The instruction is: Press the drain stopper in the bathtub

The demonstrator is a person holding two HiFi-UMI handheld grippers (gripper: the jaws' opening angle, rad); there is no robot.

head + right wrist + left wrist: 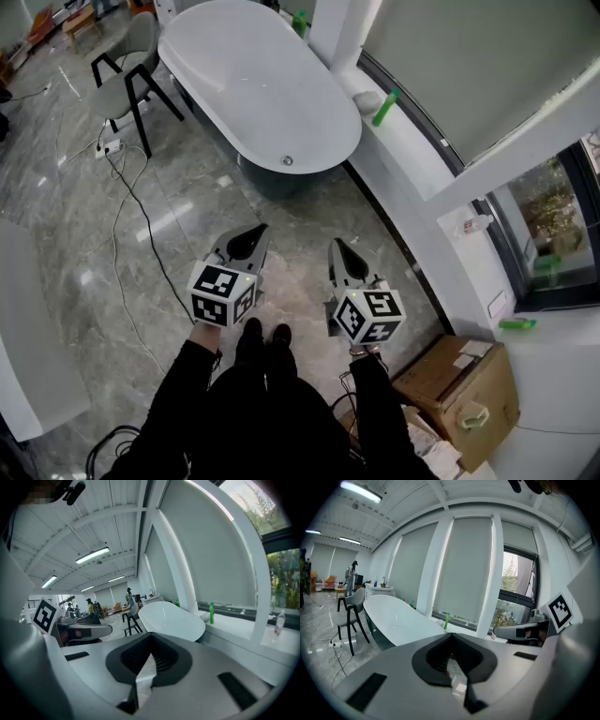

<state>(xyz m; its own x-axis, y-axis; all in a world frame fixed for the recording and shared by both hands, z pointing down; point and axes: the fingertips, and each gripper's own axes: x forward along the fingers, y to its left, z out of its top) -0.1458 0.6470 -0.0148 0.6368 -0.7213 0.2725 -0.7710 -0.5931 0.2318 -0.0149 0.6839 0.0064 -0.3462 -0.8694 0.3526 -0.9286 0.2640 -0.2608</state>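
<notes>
The white oval bathtub (253, 84) stands ahead of me on the marble floor. Its small round metal drain stopper (287, 160) sits in the near end of the basin. Both grippers hang over the floor, well short of the tub. My left gripper (255, 232) has its jaws together with nothing in them, and it points toward the tub's near end. My right gripper (336, 247) is beside it, also shut and empty. The tub (396, 619) lies far ahead in the left gripper view, and the tub (171, 617) also shows in the right gripper view. The stopper is hidden in both gripper views.
A grey chair (127, 80) with black legs stands left of the tub, with a power strip (108, 147) and a cable (131, 234) on the floor. A green bottle (386, 107) stands on the window sill (412, 178). A cardboard box (459, 389) is at my right, a white counter (28, 337) at my left.
</notes>
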